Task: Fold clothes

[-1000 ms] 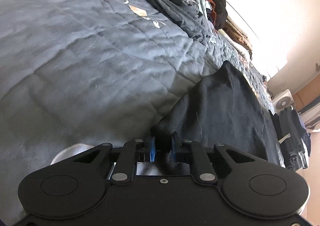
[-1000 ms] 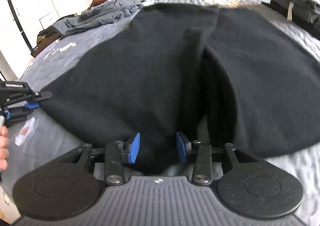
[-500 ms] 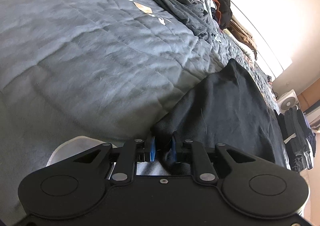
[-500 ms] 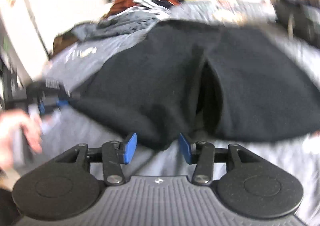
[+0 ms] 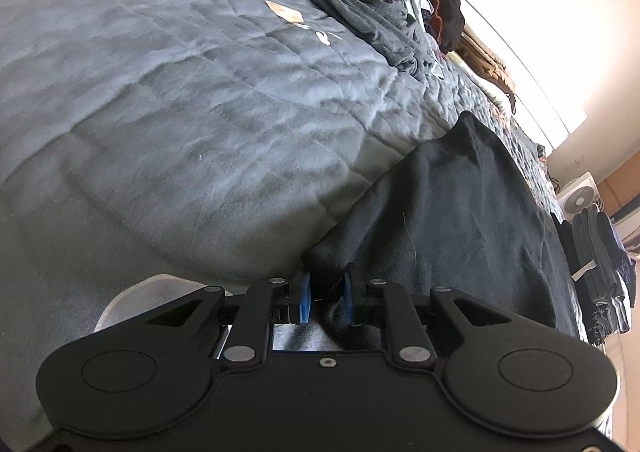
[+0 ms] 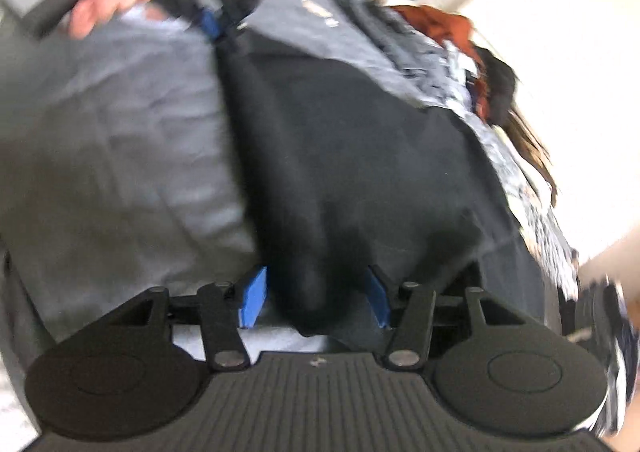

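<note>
With the left tool [image 5: 326,300] clamped on a corner of the black garment [image 5: 460,211] lying on the bed [image 5: 180,111], the right tool [image 6: 316,298], jaws opening around unpinched fabric, may let the edge slump and spoil the fold.

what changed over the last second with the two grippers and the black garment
The right gripper rolled hard, so its view now tilts, and slid along the black garment; its jaws are opening, with a fold lying loose between them. The left gripper stayed put, clamped on the garment's corner. The grey quilt and the clothes pile are unchanged.
</note>
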Motion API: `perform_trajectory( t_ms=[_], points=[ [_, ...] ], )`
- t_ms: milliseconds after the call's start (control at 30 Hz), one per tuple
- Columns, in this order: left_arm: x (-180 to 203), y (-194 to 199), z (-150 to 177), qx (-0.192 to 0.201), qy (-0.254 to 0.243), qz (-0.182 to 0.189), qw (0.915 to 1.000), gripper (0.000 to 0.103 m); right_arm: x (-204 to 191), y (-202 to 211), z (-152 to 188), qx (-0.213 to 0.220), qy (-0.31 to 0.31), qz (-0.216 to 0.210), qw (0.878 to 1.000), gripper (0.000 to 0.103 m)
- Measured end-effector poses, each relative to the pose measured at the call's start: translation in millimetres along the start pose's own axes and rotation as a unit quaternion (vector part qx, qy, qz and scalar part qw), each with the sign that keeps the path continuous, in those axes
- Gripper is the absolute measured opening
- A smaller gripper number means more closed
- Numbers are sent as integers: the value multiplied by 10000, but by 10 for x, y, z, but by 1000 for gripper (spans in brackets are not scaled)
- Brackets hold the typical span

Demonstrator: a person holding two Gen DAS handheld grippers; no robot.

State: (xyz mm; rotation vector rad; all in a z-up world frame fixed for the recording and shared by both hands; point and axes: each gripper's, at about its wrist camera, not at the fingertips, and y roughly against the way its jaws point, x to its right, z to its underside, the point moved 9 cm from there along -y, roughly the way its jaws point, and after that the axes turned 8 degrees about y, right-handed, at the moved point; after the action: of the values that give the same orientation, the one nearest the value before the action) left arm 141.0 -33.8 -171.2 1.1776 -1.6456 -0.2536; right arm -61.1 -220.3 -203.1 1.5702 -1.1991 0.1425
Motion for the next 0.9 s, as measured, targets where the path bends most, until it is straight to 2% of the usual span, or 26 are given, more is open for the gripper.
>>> perform_trajectory(
  t_ms=[67, 133, 200, 400, 433, 467, 500, 600, 733, 833, 900],
  points=[
    [-4, -5, 2, -11, 17, 4, 10000, 17, -7, 21, -9, 40, 87, -157, 9998, 53],
    [-7, -13, 2, -23, 33, 5, 10000, 17, -5, -20, -9, -6, 275, -110, 9996, 54],
    [-9, -12, 3, -25, 50, 6, 10000, 17, -19, -85, -24, -8, 509, 2, 9987, 61],
    [-8, -10, 3, -29, 62, 18, 10000, 17, -29, -259, -111, 8, 814, 116, 9966, 59],
    [-8, -11, 1, -29, 61, 18, 10000, 17, -34, -264, -116, 7, 825, 57, 9966, 56],
    [-8, -11, -1, -29, 61, 18, 10000, 17, -43, -254, -114, 10, 805, -53, 9967, 40],
    [-5, -9, -5, -24, 47, 21, 10000, 17, -50, -247, -111, -3, 746, -156, 9971, 14],
    [48, 28, -30, 91, -115, 9, 9999, 14, -9, -228, -114, -6, 378, -201, 9991, 8],
    [209, 87, -63, 250, -213, 189, 9993, 9, 155, -168, -140, 63, -565, -369, 9977, 4],
    [319, 106, -93, 267, -109, 385, 9988, 8, 318, -124, -121, 113, -1334, -577, 9893, 4],
    [436, 113, -130, 278, -223, 400, 9986, 8, 465, -93, -89, 153, -2036, -788, 9758, 4]
  ],
)
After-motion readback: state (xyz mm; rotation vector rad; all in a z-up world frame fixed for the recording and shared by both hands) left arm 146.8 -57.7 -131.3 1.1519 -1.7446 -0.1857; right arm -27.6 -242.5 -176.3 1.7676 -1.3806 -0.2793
